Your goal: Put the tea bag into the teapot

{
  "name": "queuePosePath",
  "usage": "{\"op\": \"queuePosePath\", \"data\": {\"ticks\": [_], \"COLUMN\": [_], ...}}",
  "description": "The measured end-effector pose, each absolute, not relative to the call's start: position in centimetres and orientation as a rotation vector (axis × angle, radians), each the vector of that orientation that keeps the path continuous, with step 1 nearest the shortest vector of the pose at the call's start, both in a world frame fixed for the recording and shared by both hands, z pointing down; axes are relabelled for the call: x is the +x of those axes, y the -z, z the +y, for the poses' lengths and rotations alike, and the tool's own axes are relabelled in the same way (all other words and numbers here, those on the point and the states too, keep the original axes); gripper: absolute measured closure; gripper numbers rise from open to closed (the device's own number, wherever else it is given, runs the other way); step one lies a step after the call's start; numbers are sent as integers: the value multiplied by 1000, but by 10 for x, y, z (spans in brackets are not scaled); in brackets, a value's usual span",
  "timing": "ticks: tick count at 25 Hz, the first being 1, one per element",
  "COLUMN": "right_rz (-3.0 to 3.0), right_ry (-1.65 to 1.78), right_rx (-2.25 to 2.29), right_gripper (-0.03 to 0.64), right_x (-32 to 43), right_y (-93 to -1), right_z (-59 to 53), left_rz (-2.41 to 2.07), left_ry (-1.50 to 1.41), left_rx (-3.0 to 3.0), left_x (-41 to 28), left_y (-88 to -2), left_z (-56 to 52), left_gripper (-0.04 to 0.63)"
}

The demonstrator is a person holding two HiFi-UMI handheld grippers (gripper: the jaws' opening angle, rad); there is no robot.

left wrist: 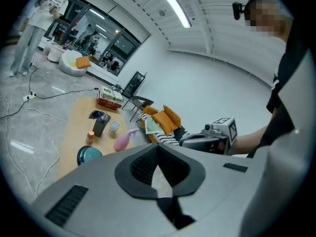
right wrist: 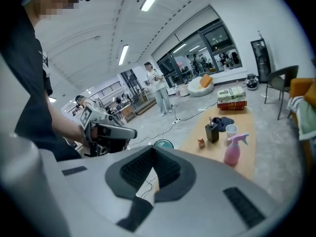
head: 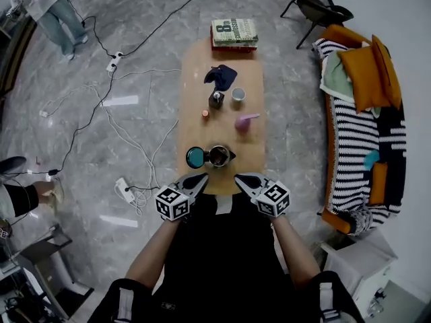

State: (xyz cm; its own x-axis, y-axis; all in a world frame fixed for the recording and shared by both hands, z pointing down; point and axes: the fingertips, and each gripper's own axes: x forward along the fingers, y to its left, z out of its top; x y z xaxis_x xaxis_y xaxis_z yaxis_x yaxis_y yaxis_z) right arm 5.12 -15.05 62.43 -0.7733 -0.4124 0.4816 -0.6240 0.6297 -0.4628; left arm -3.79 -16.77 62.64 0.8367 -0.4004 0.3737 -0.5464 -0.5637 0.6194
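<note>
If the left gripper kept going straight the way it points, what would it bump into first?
Probably the teapot at the table's near end: in the head view the left gripper, fingers shut and empty, aims diagonally at it. Its height is unclear, so it might pass over.

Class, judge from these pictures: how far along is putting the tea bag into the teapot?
Done: the teapot stands open, with the teal lid beside it on the table. In hand: nothing; the left gripper and right gripper are shut and empty, short of the teapot. Left: everything with the tea bag, which I cannot make out here.
</note>
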Motion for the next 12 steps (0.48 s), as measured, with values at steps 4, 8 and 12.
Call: {"op": "queuePosePath", "data": {"ticks": [4, 8, 12], "right_rz": [-2537, -2536, -2540], "right_ry": [-887, -860, -843], "right_rx": [902, 954, 990], "right_gripper": [609, 609, 609], "right_x": [50, 51, 50], "right_y": [-617, -610, -605], "right_z": [-141, -137, -137], "left_rz": [-695, -675, -639], "left_ry": [-241, -237, -242], "left_rx": [2266, 2298, 2326], "left_x": [-49, -53, -55], "left_y": [-613, -603, -595], "left_z": [-162, -162, -160], "left_gripper": [584, 584, 584]}}
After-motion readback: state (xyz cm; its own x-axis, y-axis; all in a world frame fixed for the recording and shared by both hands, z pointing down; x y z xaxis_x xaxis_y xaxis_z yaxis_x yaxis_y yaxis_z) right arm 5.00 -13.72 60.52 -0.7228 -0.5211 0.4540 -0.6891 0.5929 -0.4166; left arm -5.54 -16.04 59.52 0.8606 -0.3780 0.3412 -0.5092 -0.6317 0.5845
